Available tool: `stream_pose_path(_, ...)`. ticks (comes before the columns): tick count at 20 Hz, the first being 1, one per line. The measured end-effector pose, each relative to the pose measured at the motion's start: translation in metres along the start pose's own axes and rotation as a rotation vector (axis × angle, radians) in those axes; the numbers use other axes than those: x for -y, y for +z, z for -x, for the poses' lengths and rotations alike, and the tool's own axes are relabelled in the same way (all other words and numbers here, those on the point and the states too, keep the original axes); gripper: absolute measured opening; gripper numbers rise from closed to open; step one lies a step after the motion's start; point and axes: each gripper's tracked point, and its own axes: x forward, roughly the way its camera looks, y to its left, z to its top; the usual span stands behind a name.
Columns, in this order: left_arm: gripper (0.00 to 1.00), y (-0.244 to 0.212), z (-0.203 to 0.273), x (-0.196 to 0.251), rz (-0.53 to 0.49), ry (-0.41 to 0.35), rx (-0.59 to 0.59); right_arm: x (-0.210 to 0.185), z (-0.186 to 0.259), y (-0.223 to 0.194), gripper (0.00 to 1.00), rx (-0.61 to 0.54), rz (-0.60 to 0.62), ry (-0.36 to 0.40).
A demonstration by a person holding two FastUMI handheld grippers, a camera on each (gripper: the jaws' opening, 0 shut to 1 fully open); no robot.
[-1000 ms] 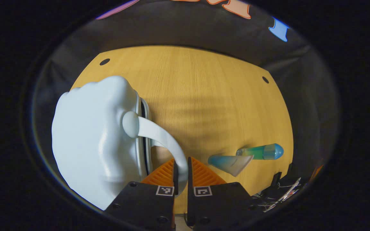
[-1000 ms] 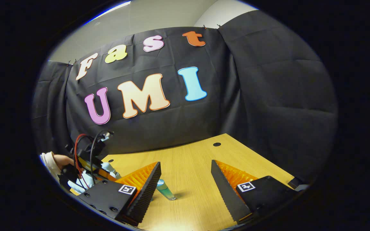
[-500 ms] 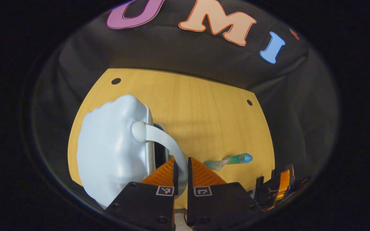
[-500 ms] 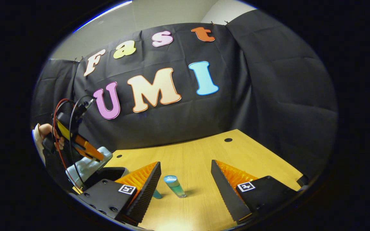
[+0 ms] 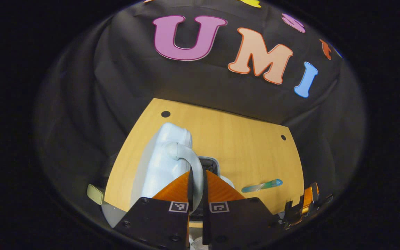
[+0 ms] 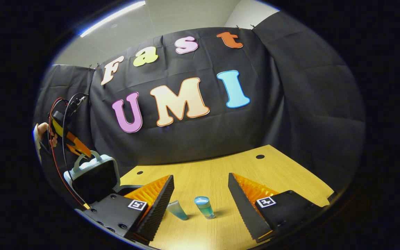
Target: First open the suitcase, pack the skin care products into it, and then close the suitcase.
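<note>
Wooden table point(image 5: 241, 146), perhaps holed.

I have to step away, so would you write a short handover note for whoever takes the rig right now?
Left tongs: shut on the suitcase handle, holding the suitcase lid raised, as the right gripper view shows.
Right tongs: open, holding nothing, low over the table.
Skin care products: a tube and a bottle lie on the table in front of the right tongs, outside the suitcase.
Done: suitcase lid lifted open.
Left: pack both products in, then close the suitcase.
</note>
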Motion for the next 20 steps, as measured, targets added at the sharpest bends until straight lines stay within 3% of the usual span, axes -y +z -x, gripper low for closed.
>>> stream_pose_path(4, 0.08, 0.007, 0.021, -0.042, 0.062, 0.029, 0.033, -0.012, -0.001, -0.001, 0.98, -0.007, 0.004, 0.017)
stream_pose_path(7, 0.08, 0.010, 0.034, -0.089, 0.064, 0.107, 0.057, -0.022, -0.002, 0.001, 0.98, -0.004, 0.009, 0.024)
stream_pose_path(11, 0.08, 0.008, 0.044, -0.128, 0.066, 0.142, 0.059, -0.036, -0.003, 0.005, 0.98, 0.007, 0.013, 0.019)
stream_pose_path(16, 0.08, 0.004, 0.038, -0.184, -0.003, 0.200, 0.065, -0.054, 0.001, 0.009, 0.98, 0.039, 0.042, 0.006)
stream_pose_path(20, 0.08, -0.010, 0.028, -0.221, 0.051, 0.241, 0.042, -0.063, 0.001, 0.009, 0.98, 0.043, 0.034, -0.002)
